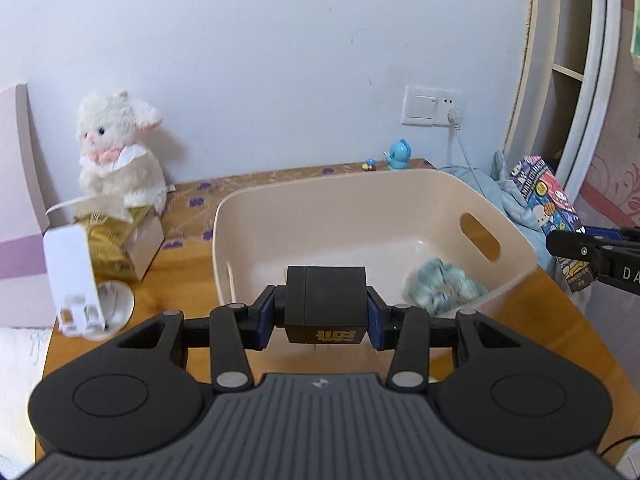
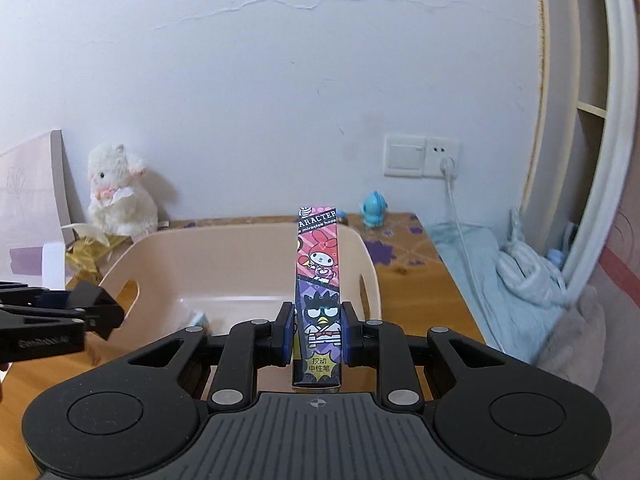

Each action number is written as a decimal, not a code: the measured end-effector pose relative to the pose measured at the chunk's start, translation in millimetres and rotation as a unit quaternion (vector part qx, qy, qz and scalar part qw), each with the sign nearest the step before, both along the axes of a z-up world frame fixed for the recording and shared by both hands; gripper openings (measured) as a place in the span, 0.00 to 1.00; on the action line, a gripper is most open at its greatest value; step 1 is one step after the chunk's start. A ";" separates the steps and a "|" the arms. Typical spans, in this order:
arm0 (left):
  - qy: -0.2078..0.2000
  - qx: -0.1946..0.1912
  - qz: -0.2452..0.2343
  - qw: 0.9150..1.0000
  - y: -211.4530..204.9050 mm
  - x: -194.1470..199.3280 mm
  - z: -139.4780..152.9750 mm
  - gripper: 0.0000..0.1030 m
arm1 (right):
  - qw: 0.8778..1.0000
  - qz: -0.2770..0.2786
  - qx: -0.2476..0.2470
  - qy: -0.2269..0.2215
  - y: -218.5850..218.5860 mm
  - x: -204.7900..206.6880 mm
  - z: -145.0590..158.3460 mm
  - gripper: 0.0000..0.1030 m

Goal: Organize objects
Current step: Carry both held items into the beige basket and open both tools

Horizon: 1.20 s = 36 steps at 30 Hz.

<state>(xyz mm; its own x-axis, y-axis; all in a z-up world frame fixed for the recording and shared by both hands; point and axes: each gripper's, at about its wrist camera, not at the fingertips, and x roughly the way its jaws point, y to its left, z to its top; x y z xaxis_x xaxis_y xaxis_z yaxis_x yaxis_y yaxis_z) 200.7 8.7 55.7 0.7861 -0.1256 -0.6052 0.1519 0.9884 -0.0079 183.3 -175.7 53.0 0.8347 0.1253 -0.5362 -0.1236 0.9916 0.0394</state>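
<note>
My left gripper [image 1: 326, 314] is shut on a black box [image 1: 326, 300] with gold lettering, held over the near rim of the beige plastic basket [image 1: 360, 196]. A teal scrunchie [image 1: 446, 292] lies inside the basket at the right. My right gripper [image 2: 318, 334] is shut on a tall cartoon-printed pen box [image 2: 319, 276], held upright over the near side of the same basket [image 2: 240, 244]. The pen box [image 1: 550, 208] and right gripper also show at the right edge of the left wrist view. The left gripper shows at the left of the right wrist view.
A white plush lamb [image 1: 118, 148] sits on a gold tissue box [image 1: 120, 240] at the back left. A white phone stand [image 1: 78, 280] stands near the left. A blue toy figure [image 1: 400, 155] stands by the wall. Light blue cloth [image 2: 500, 264] lies to the right of the wooden table [image 2: 416, 280].
</note>
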 end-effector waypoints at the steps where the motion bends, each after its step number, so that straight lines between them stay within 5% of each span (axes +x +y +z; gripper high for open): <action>1: 0.003 0.003 0.001 1.000 -2.4 8.7 -1.3 0.45 | 1.000 0.002 -0.001 0.000 0.9 7.1 0.0 0.20; 9: 0.046 0.018 0.005 0.999 -16.6 67.4 -27.6 0.45 | 0.999 0.010 -0.015 0.026 12.0 60.7 -17.6 0.20; 14: 0.115 -0.005 -0.006 0.993 -18.6 91.9 -52.2 0.45 | 0.998 0.014 -0.024 0.060 16.6 80.1 -39.3 0.20; 23: 0.140 0.031 0.003 0.990 -24.2 101.2 -63.6 0.46 | 0.992 0.025 -0.049 0.111 17.4 93.1 -64.7 0.21; 24: 0.140 0.029 0.005 0.990 -24.5 102.1 -64.7 0.46 | 0.993 0.026 -0.040 0.112 14.5 92.3 -63.0 0.32; 28: 0.127 0.029 0.019 0.991 -19.9 96.5 -59.1 0.47 | 0.995 0.020 -0.025 0.094 5.8 81.8 -51.3 0.47; 31: 0.116 0.030 0.026 0.993 -18.3 89.4 -48.8 0.74 | 0.997 0.022 -0.025 0.072 0.0 68.9 -38.7 0.68; 36: 0.082 0.026 0.034 0.996 -15.7 69.9 -26.5 0.82 | 0.998 0.024 -0.023 0.048 -8.9 42.0 -18.8 0.91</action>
